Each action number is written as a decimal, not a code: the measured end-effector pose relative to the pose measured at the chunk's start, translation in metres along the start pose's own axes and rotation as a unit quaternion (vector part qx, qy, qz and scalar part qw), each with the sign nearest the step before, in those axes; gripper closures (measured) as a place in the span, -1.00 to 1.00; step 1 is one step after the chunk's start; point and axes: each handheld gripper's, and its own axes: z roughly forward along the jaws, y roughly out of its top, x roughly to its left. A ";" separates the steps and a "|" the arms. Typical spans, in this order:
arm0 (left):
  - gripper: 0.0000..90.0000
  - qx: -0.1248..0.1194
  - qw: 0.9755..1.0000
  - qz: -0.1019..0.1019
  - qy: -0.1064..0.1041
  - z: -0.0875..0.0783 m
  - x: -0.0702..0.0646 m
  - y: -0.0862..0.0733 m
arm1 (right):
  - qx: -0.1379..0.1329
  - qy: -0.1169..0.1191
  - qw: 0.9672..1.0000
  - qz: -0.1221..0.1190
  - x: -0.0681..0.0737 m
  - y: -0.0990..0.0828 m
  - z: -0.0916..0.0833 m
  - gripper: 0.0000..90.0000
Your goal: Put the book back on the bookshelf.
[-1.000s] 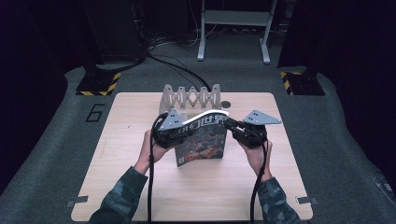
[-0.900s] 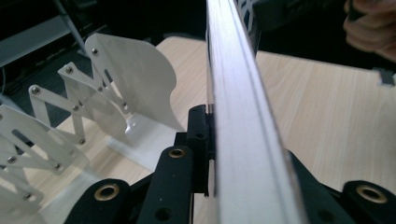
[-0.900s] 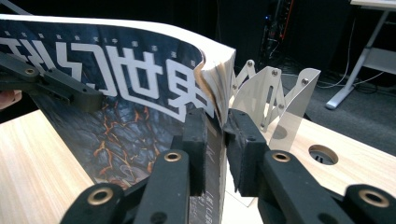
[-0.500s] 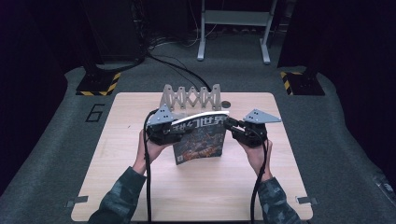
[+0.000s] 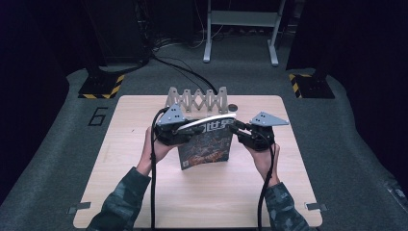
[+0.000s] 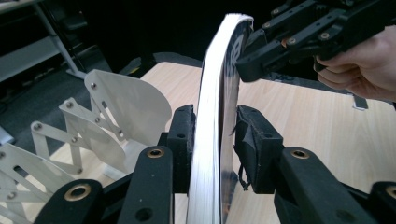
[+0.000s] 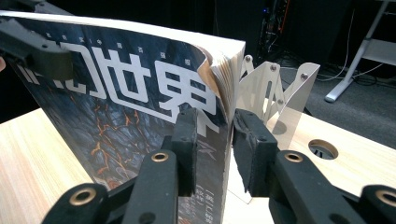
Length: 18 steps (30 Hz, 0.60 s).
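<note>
Both hands nearly unmoved since earlier frame; magazine (image 5: 207,142) held upright as before, both grippers' jaws just opened slightly. Grey accordion rack (image 5: 196,100) stands just behind magazine on table (image 5: 144,192), round hole beside it. Left gripper (image 6: 215,144) straddles one edge, right gripper (image 7: 212,140) opposite edge; pads loosely pinching.

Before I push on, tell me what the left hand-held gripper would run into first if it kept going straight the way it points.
Probably the right hand-held gripper: in the left gripper view it sits dead ahead, at the far top edge of the magazine that stands between the left hand-held gripper jaws. Depth is hard to judge.
</note>
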 end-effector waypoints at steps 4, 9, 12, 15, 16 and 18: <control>0.65 0.012 1.000 -0.009 -0.003 0.003 0.001 0.005 | 0.001 0.002 1.000 0.003 0.000 0.000 -0.001 0.55; 0.79 0.015 1.000 -0.007 -0.010 0.003 0.002 0.007 | -0.001 -0.002 1.000 0.005 -0.001 -0.001 -0.005 0.40; 0.80 0.019 1.000 -0.003 -0.009 0.003 0.002 0.007 | 0.001 -0.011 1.000 0.012 -0.005 -0.006 -0.008 0.26; 0.81 0.021 1.000 -0.002 -0.010 0.003 0.003 0.008 | 0.003 -0.017 1.000 0.019 -0.009 -0.013 -0.010 0.13; 0.81 0.016 1.000 -0.007 -0.006 0.003 0.003 0.007 | 0.005 -0.024 0.999 0.021 -0.011 -0.017 -0.011 0.05; 0.81 0.015 1.000 -0.008 -0.007 0.003 0.003 0.007 | 0.006 -0.046 0.999 0.026 -0.015 -0.031 -0.015 -0.11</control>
